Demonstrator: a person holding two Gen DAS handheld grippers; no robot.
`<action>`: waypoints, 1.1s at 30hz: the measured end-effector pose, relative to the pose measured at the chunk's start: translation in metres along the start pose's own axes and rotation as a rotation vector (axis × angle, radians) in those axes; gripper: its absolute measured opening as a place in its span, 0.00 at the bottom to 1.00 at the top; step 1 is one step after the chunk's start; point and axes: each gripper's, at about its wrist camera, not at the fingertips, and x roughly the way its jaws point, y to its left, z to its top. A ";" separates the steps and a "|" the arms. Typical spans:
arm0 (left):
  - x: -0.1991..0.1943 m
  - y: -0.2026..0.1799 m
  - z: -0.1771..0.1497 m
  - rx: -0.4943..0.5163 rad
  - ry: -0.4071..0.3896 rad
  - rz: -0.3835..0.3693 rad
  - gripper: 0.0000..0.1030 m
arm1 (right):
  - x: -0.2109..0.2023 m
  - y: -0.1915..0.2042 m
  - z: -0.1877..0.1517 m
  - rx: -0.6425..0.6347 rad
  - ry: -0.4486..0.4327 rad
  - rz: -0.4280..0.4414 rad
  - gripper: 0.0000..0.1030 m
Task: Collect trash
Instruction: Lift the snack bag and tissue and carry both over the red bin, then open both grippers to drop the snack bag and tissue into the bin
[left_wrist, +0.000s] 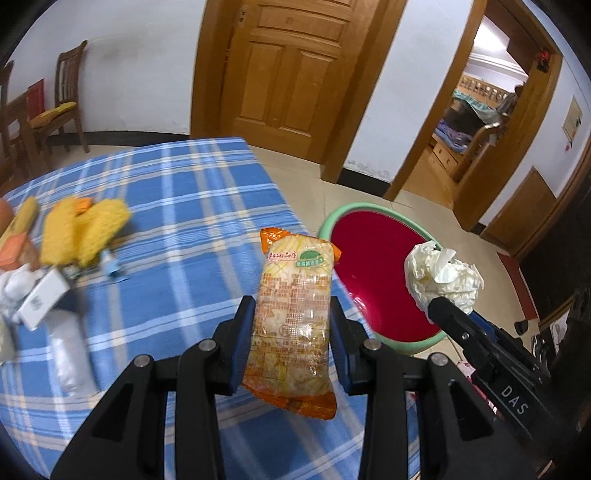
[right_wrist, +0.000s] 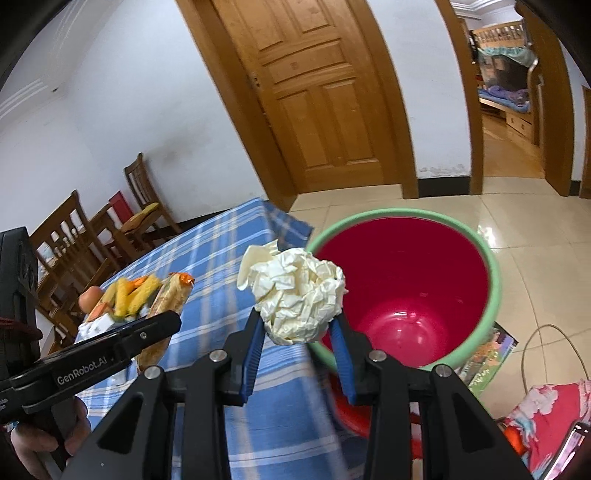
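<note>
My left gripper (left_wrist: 291, 306) is shut on an orange snack wrapper (left_wrist: 291, 321) and holds it upright above the blue plaid tablecloth (left_wrist: 184, 206), near the table's right edge. My right gripper (right_wrist: 297, 325) is shut on a crumpled white paper ball (right_wrist: 295, 295), held at the rim of the red bin with a green rim (right_wrist: 406, 295). In the left wrist view the paper ball (left_wrist: 443, 277) and the right gripper (left_wrist: 443, 306) hang over the bin (left_wrist: 373, 280). In the right wrist view the left gripper (right_wrist: 162, 321) holds the wrapper (right_wrist: 166, 310) at left.
More litter lies at the table's left: yellow mesh packets (left_wrist: 85, 229), a white box (left_wrist: 40, 299), a clear bag (left_wrist: 70, 354), an orange packet (left_wrist: 14, 251). Wooden chairs (left_wrist: 62, 99) stand by the wall. The bin stands on the tiled floor (right_wrist: 517, 229) beside the table.
</note>
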 end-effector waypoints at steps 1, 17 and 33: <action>0.004 -0.004 0.001 0.008 0.004 -0.004 0.37 | 0.001 -0.005 0.001 0.007 0.000 -0.009 0.37; 0.058 -0.053 0.013 0.098 0.046 -0.038 0.37 | 0.022 -0.076 0.008 0.106 0.034 -0.164 0.38; 0.087 -0.074 0.014 0.141 0.084 -0.053 0.37 | 0.017 -0.090 0.014 0.128 0.003 -0.180 0.53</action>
